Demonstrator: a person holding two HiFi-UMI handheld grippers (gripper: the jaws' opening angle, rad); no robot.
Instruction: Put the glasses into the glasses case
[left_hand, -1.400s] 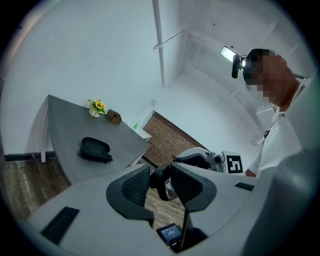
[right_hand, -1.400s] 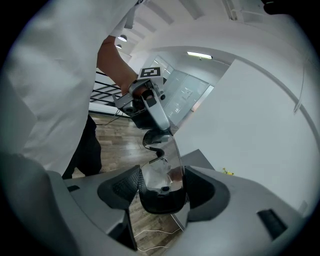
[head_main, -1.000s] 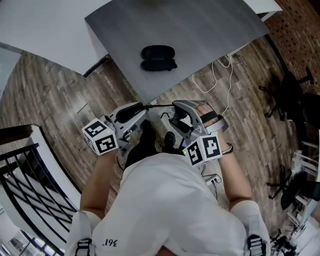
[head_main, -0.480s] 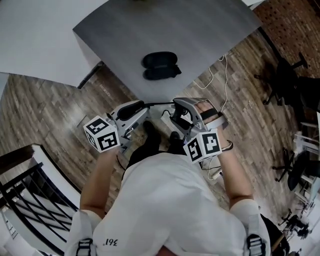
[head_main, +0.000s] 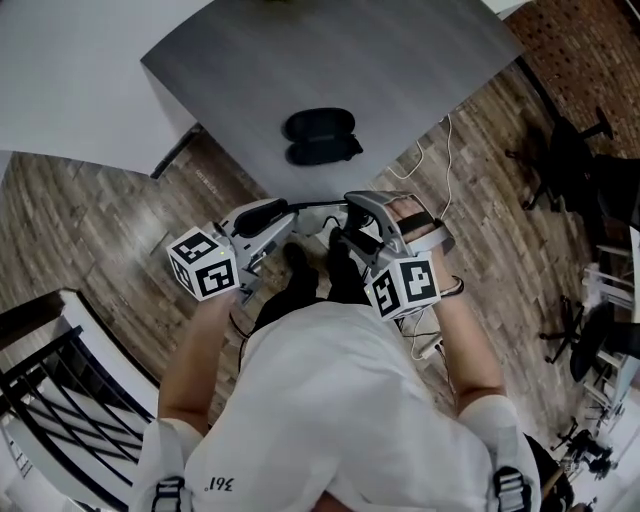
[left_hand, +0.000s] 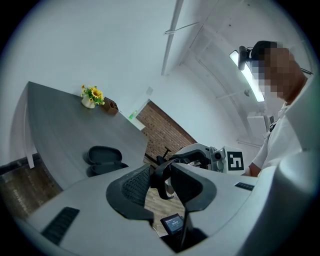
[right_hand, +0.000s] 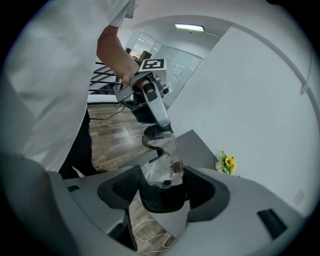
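The black glasses case (head_main: 322, 136) lies open on the grey table (head_main: 400, 60), beyond both grippers. The glasses (head_main: 318, 207) hang in the air over the floor, just short of the table's near corner, held between the two grippers. My left gripper (head_main: 288, 212) is shut on the curved tip of one black temple (left_hand: 161, 176). My right gripper (head_main: 346, 216) is shut on the front of the glasses (right_hand: 161, 186), a clear lens in a dark rim. In the left gripper view the case (left_hand: 104, 159) lies to the left, ahead of the jaws.
A small pot of yellow flowers (left_hand: 91, 96) stands at the table's far end by the white wall. White cables (head_main: 440, 150) trail over the wood floor on the right, near black chair bases (head_main: 575, 165). A black railing (head_main: 50, 400) is at lower left.
Both grippers with the glasses have edged slightly up the picture, toward the table's near corner. The hold on the glasses is the same.
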